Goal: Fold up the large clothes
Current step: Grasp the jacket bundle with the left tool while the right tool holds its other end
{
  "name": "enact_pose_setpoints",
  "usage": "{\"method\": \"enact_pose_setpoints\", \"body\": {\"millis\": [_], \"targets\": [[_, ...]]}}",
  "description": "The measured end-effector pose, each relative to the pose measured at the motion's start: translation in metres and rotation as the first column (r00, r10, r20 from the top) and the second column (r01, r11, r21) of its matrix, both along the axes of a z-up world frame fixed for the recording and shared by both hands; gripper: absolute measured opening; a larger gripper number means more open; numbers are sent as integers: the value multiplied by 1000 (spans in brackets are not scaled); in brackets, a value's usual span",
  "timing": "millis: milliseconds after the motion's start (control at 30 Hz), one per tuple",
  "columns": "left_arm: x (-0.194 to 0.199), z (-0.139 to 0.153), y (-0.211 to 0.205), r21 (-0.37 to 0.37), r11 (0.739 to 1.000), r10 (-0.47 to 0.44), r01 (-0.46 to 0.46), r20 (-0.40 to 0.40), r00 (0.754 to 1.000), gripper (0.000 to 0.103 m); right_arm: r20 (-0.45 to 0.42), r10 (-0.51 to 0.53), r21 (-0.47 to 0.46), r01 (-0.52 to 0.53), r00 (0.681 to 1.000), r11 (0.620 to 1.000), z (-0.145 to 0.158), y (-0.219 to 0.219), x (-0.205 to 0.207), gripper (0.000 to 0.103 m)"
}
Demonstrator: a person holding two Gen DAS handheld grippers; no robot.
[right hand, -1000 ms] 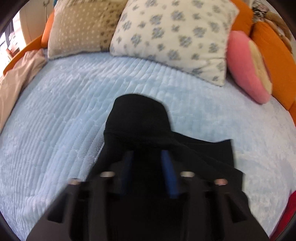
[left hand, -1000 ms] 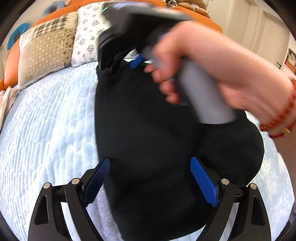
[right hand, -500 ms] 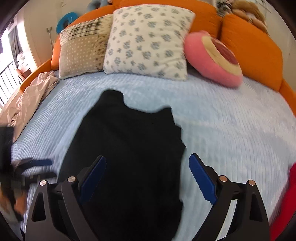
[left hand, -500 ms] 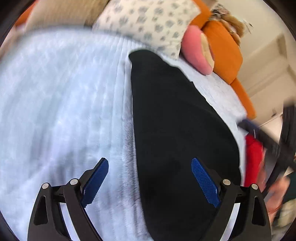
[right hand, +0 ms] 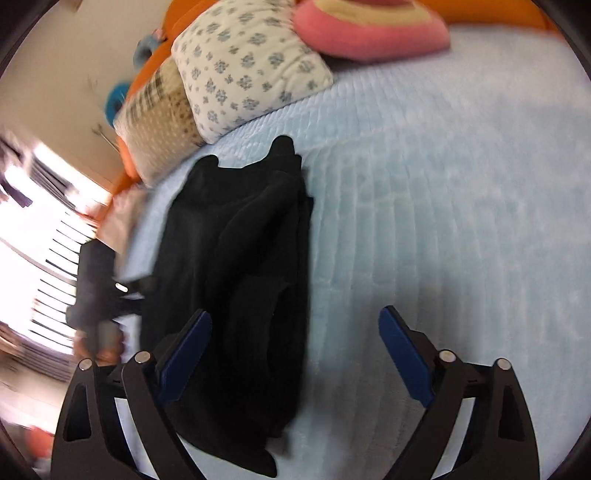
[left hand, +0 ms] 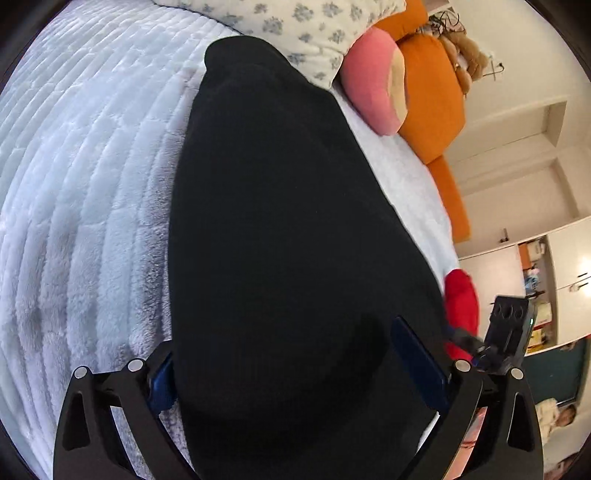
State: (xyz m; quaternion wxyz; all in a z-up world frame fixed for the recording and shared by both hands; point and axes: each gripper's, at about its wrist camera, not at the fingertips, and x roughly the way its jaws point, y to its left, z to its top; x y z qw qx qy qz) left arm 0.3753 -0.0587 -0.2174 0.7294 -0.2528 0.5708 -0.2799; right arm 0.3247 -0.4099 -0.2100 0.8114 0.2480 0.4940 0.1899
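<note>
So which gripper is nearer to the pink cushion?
Judging by both views, the right, but neither is close. The pink cushion lies at the far side of the bed, ahead of the right gripper. The left gripper straddles the black garment, with the cushion far beyond it.

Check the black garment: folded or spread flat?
Folded, at least partly. The right wrist view shows the black garment as a narrow strip on the blanket with overlapping layers along its length. How many folds: cannot tell.

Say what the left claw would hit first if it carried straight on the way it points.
Most likely the black garment: it fills the space between the left claw's wide-open blue pads and stretches ahead over the pale blue blanket. Whether the fabric already touches a pad is unclear.
</note>
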Motion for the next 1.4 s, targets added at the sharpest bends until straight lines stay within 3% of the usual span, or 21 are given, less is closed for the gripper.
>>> {"method": "enact_pose_setpoints", "body": {"millis": [200, 367, 467, 667, 800, 867, 1100, 1200, 1300, 1400], "targets": [[6, -14, 10, -105, 994, 31, -35, -37, 999, 99, -117, 57, 155, -39, 992, 987, -34, 5, 26, 93], [-2, -10, -4, -18, 1000, -21, 21, 30, 999, 100, -131, 79, 240, -46, 988, 970, -43, 17, 41, 99], [0, -8, -12, 9, 1000, -30, 29, 64, 998, 100, -141, 95, 342, -42, 985, 939, -47, 24, 52, 99], [-3, -10, 0, -58, 998, -17, 21, 65, 998, 99, -142, 104, 469, -26, 984, 883, -51, 22, 58, 98], [-2, -9, -2, -38, 999, -33, 36, 79, 996, 100, -132, 69, 603, 25, 989, 797, -58, -1, 49, 98], [-7, -10, 7, -15, 999, -37, 38, 82, 996, 100, -142, 72, 584, 25, 987, 811, -56, -2, 49, 98], [-7, -8, 0, 30, 999, -33, 31, 79, 996, 100, -201, 149, 330, -76, 968, 941, -47, 45, 60, 99], [-4, -7, -1, 24, 999, -33, 31, 76, 997, 100, -209, 160, 271, -100, 965, 957, -45, 59, 65, 99], [-2, -8, 1, 13, 1000, -28, 27, 70, 997, 100, -205, 164, 276, -104, 965, 956, -43, 63, 67, 99], [-1, -7, 1, 25, 999, -25, 23, 58, 998, 100, -180, 176, 161, -148, 968, 976, -38, 80, 65, 96]]}}
